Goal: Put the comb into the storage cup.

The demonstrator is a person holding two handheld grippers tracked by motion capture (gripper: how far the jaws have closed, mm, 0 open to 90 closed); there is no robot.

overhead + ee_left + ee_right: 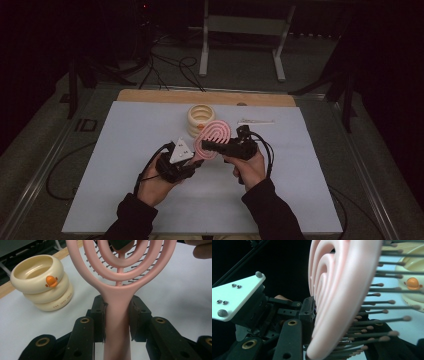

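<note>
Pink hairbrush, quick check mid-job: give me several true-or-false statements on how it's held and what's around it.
1. The left gripper clamps the pink hairbrush by its handle. True.
2. The right gripper hangs open, away from the brush. False: it is shut on the brush head, bristles on one side.
3. The cream ringed cup with a duck face lies tipped over. False: it stands upright.
4. The brush rests flat on the white board. False: it is held above it.

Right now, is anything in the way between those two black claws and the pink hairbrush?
Nothing visible. The left gripper is already clamped on the pink hairbrush at its handle, and the right gripper grips its head. The cream ring-shaped cup stands behind, apart.
</note>
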